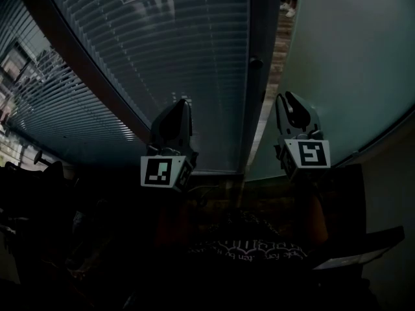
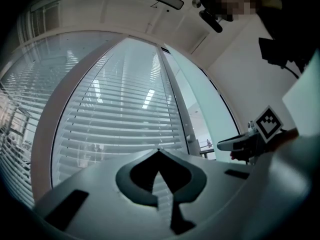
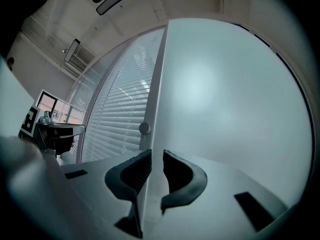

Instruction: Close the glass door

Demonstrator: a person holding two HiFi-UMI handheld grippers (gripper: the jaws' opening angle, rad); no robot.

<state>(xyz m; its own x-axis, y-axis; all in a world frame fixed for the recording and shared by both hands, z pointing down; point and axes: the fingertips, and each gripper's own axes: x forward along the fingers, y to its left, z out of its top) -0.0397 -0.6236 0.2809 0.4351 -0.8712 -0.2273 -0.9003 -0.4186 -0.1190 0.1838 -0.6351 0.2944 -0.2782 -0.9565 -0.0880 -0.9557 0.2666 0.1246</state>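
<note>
Blinds panel (image 1: 149, 50): far left, a glazed wall with slatted blinds behind the glass, running up and away; daylight shows through the slats.
Left gripper (image 2: 159, 153): up in front of the blinds panel; its two tips are pressed together with nothing between them, only a thin slit lower down where the slats show through; its marker cube (image 1: 165, 172) faces the head camera.
Frame (image 1: 254, 109): a dark upright post at the right edge of the blinds panel; a small round knob (image 1: 256, 62) sits on it, above the height of both grippers.
Gap (image 1: 277, 50): a narrow open strip between the frame and the door's edge; a lit floor shows beyond it.
Right gripper (image 3: 156, 153): raised near the door's free edge; jaws a little apart, a narrow slot between the ribbed pads; that edge lines up with the slot, and whether a pad touches the glass, I cannot tell; its marker cube (image 1: 310, 154) also faces the head camera.
Glass door (image 1: 343, 57): the frosted pale panel filling the right side; it stands ajar, its free edge just beside the frame but not shut against it.
</note>
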